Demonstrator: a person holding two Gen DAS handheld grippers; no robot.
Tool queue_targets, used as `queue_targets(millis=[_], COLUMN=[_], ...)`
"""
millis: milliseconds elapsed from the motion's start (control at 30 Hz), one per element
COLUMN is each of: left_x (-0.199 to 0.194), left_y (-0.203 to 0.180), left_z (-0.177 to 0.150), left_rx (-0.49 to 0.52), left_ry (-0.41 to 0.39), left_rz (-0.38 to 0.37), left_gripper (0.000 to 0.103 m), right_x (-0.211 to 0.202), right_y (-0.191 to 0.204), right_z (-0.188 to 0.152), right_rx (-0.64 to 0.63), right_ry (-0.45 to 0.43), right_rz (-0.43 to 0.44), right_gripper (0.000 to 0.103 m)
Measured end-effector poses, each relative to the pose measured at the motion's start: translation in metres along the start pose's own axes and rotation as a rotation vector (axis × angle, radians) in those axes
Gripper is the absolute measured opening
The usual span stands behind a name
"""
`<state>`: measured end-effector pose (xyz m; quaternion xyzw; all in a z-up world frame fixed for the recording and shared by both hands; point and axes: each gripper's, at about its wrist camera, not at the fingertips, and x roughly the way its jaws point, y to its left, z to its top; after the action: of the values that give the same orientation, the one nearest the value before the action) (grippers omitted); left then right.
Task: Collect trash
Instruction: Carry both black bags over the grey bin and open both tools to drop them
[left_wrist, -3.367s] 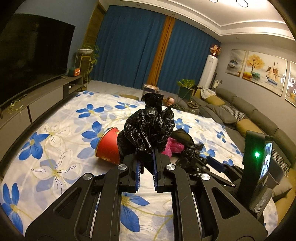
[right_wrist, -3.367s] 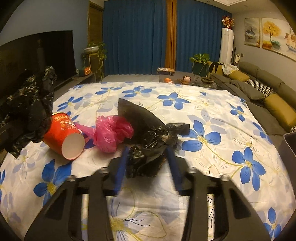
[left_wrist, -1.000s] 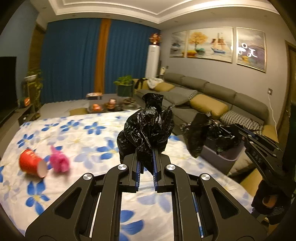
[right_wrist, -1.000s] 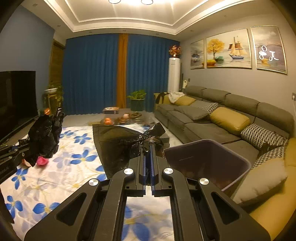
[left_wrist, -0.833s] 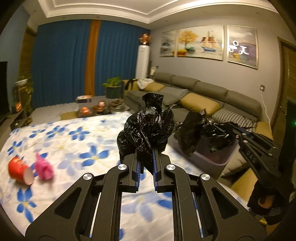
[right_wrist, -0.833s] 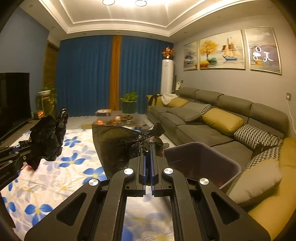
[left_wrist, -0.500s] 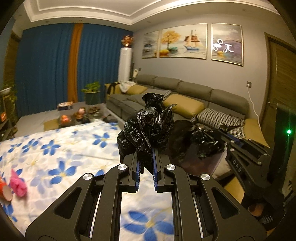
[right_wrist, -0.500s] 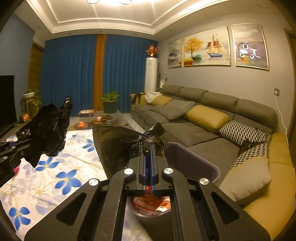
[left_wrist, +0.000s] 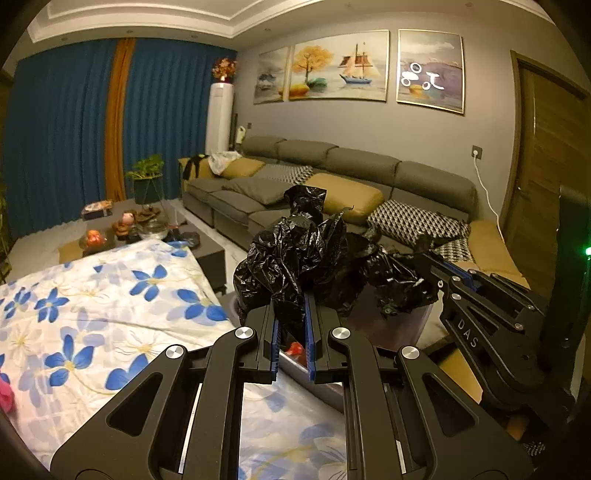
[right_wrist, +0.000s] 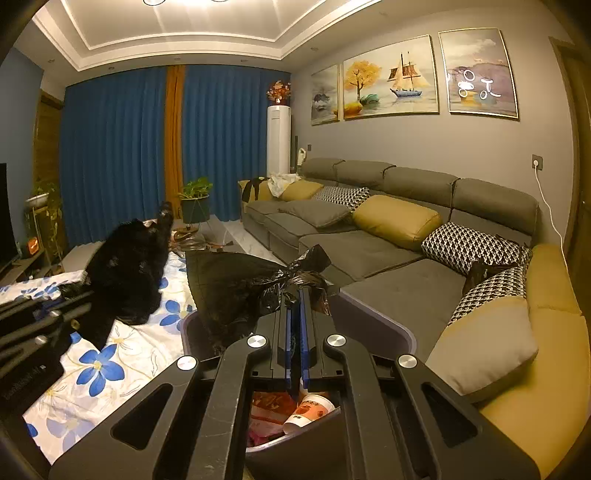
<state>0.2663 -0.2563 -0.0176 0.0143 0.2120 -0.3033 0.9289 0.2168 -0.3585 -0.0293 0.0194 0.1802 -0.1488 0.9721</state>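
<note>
My left gripper (left_wrist: 291, 301) is shut on a crumpled black plastic bag (left_wrist: 291, 254), held up just left of the purple-grey bin (left_wrist: 391, 321). My right gripper (right_wrist: 294, 293) is shut on the knotted neck of a second black bag (right_wrist: 236, 284), which hangs over the bin's (right_wrist: 382, 314) open mouth. Inside the bin lie a paper cup (right_wrist: 310, 406) and orange wrappers. The right wrist view shows the left gripper (right_wrist: 83, 295) and its bag (right_wrist: 129, 269) at the left. In the left wrist view the right gripper (left_wrist: 428, 266) holds its bag (left_wrist: 399, 278) above the bin.
A table under a white cloth with blue flowers (left_wrist: 92, 314) lies to the left of the bin; a pink bag (left_wrist: 5, 395) shows at its left edge. A long grey sofa (right_wrist: 388, 236) with yellow and patterned cushions runs behind and to the right of the bin.
Both grippers have swung right, away from the floral cloth, carrying their black bags to the bin. The red cup has left the left wrist view. The bin's contents have come into sight below the right gripper.
</note>
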Motion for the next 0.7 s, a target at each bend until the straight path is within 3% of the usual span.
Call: queue_targets(millis=[700], left_x=[0.05], left_y=[0.001], left_z=[-0.003], left_rx=[-0.031], left_ry=[0.065], left_rz=[-0.07], left_gripper=[0.01], right_x=[0.02], right_y=[-0.011], right_z=[0.006], right_rx=[0.046], right_ry=[0.043], right_rz=[-0.002], right_gripper=[0.005])
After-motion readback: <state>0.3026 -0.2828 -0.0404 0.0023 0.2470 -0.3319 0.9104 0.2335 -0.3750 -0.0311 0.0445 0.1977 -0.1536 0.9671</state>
